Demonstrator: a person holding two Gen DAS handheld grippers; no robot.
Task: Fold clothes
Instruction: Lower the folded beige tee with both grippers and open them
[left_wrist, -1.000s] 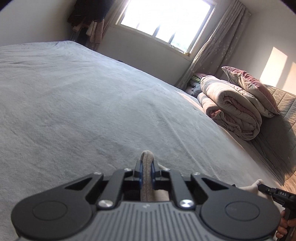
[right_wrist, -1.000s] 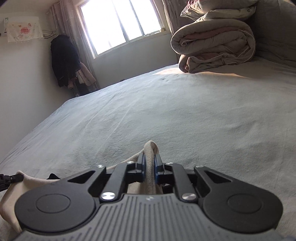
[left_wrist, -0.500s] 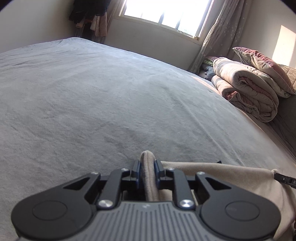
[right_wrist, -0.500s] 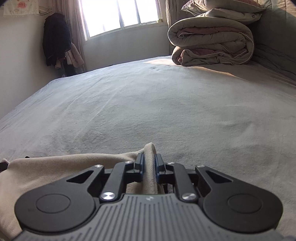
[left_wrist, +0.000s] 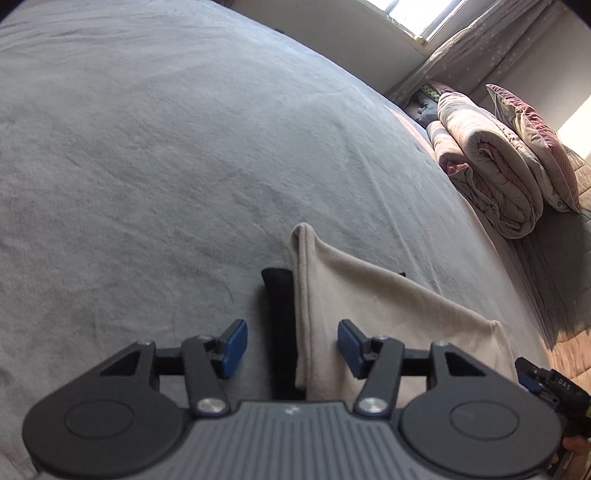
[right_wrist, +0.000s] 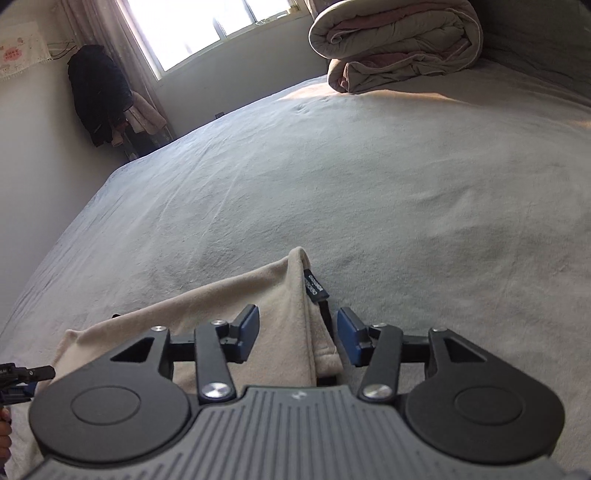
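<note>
A beige garment (left_wrist: 373, 310) lies folded on the grey bed sheet (left_wrist: 147, 147). One corner sticks up in front of my left gripper (left_wrist: 291, 345), which is open, with the fold edge and a black part (left_wrist: 281, 306) between the jaws. In the right wrist view the same garment (right_wrist: 236, 302) lies under my right gripper (right_wrist: 297, 334), which is also open. Its other corner and a black label (right_wrist: 314, 287) lie between the blue pads (right_wrist: 249, 328). Neither gripper holds the cloth.
A rolled quilt (left_wrist: 491, 170) and a pillow (left_wrist: 532, 136) lie at the bed's far right; the quilt also shows in the right wrist view (right_wrist: 399, 40). Dark clothes (right_wrist: 98, 92) hang in the corner by the window (right_wrist: 207, 26). The other gripper's tip (left_wrist: 550, 380) shows at the right edge.
Both grippers have opened and let go of the garment corners. The garment now rests on the bed, and both cameras have tipped downward.
</note>
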